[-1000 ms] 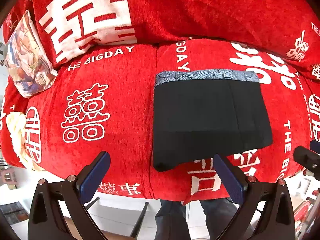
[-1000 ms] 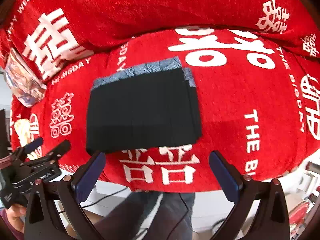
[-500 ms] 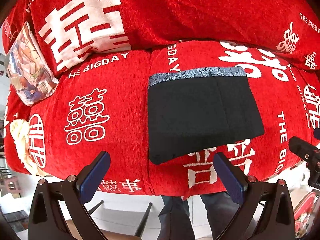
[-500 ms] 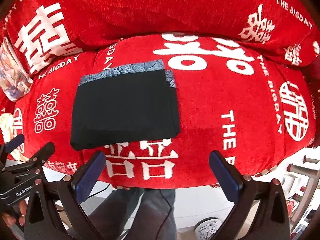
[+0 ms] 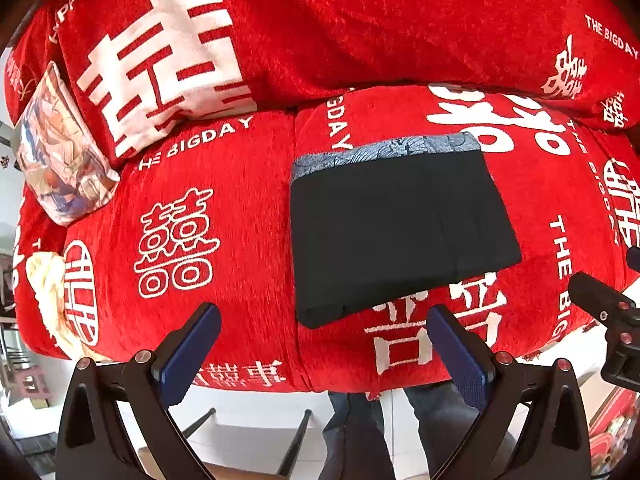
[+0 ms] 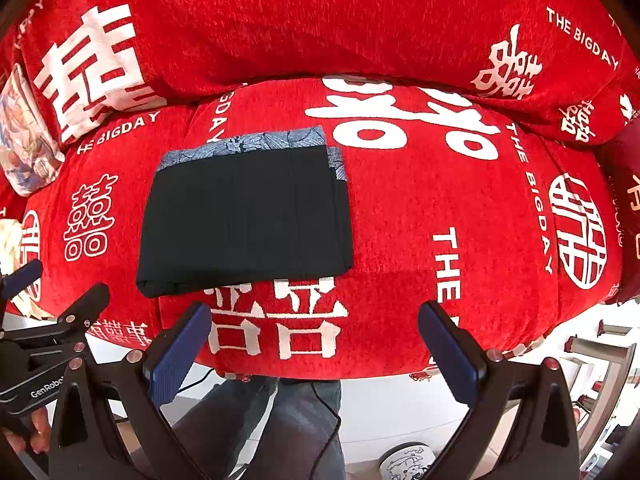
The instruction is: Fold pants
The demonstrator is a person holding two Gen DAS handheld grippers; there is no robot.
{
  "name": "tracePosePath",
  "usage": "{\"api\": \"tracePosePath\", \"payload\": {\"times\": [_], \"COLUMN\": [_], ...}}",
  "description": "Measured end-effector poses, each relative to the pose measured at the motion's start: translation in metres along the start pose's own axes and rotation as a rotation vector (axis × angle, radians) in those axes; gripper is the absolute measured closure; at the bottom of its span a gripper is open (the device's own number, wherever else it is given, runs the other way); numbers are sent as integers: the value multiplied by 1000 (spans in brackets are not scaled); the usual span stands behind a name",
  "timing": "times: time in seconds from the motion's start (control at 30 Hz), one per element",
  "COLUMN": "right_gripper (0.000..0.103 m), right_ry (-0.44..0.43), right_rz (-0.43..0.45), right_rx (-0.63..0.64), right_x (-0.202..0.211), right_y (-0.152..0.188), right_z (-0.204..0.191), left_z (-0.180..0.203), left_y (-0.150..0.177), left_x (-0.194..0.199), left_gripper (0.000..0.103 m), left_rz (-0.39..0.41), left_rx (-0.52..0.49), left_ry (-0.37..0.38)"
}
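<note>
The black pants [image 5: 400,232] are lying folded into a compact rectangle on the seat of a sofa [image 5: 248,240] that is being covered by a red throw printed with white characters and the words "THE BIGDAY". A blue-grey patterned waistband strip [image 5: 384,150] is being shown along the far edge of the folded stack, and in the right wrist view the pants [image 6: 244,220] are seen with layered edges stacked at their right side, a second bit of patterned band peeking out there. The near edge of the stack is resting just behind the large white characters at the front of the seat cushion.

The left hand-held gripper [image 5: 324,344] is being held with its jaws spread wide and nothing between them, its blue pads [image 5: 190,350] hanging in front of the sofa's front edge, apart from the pants. The right hand-held gripper [image 6: 314,338] is likewise being held wide and empty, well clear of the fabric, with the pants lying ahead and to its left.

A printed cushion [image 5: 60,152] is leaning at the left end of the sofa against the red backrest. The person's legs in dark trousers [image 6: 272,428] are being seen below the sofa's front edge, over a pale floor.
</note>
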State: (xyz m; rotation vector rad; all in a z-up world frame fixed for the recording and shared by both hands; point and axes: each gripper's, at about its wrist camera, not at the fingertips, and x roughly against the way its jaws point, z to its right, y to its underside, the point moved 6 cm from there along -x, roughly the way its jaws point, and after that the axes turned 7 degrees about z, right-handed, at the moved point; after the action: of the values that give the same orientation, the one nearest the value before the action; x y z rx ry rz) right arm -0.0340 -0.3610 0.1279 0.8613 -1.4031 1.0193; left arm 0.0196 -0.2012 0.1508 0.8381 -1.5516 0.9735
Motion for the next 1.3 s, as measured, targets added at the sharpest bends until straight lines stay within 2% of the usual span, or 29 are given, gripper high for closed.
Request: {"api": "tracePosePath", "payload": {"times": [1.3], "right_gripper": [0], "right_ry": [38], "right_rz": [-11], "right_rx": [19], "right_x": [-3], "right_y": [-2], "right_z": [-10], "left_z": [0], "left_y": [-5], "left_x": [-5], "left_gripper": [0], "left_rz": [-2], "left_rx": [0], "left_ry": [21]}}
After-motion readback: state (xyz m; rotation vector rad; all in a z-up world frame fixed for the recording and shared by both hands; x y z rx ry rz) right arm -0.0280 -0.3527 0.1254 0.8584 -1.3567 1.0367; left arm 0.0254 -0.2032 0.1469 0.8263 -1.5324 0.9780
